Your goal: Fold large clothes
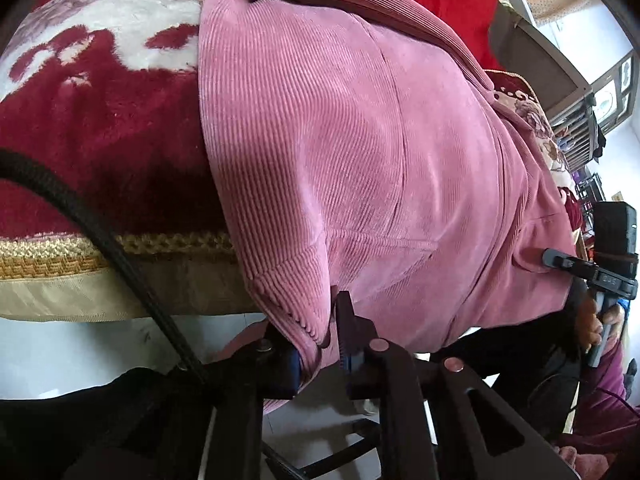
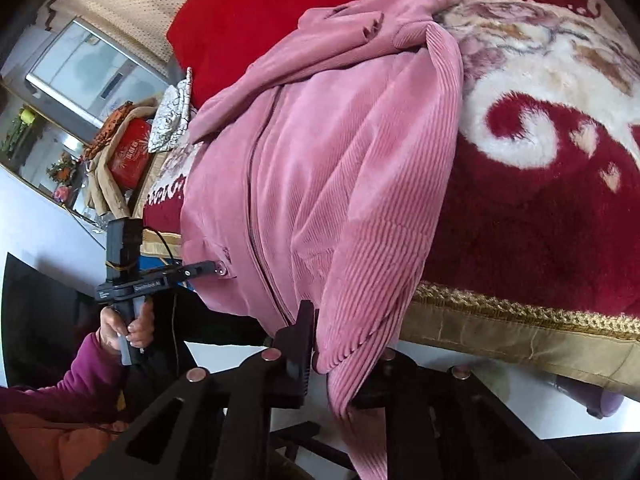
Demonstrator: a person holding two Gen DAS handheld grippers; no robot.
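A: Where is the pink corduroy jacket (image 1: 360, 152) lying?

B: It is lying spread over the red and cream floral blanket (image 1: 100, 120) on the bed, with its lower hem hanging past the blanket's gold braided edge (image 1: 168, 244).

A: What is the left hand-held gripper (image 1: 320, 344) doing?

B: It is pinching a ribbed corner of the hem between its two black fingers (image 1: 347, 320), clenched on the cloth. In the right wrist view it is showing farther off at the jacket's other hem corner, with a hand (image 2: 128, 326) gripping its handle.

A: And the right hand-held gripper (image 2: 332, 356)?

B: It is likewise clamping a fold of the ribbed hem, which is draping down between its fingers (image 2: 304, 332).

A: Anything beside the bed?

B: A red box (image 2: 130, 158) is sitting among clutter near the bed's far end.
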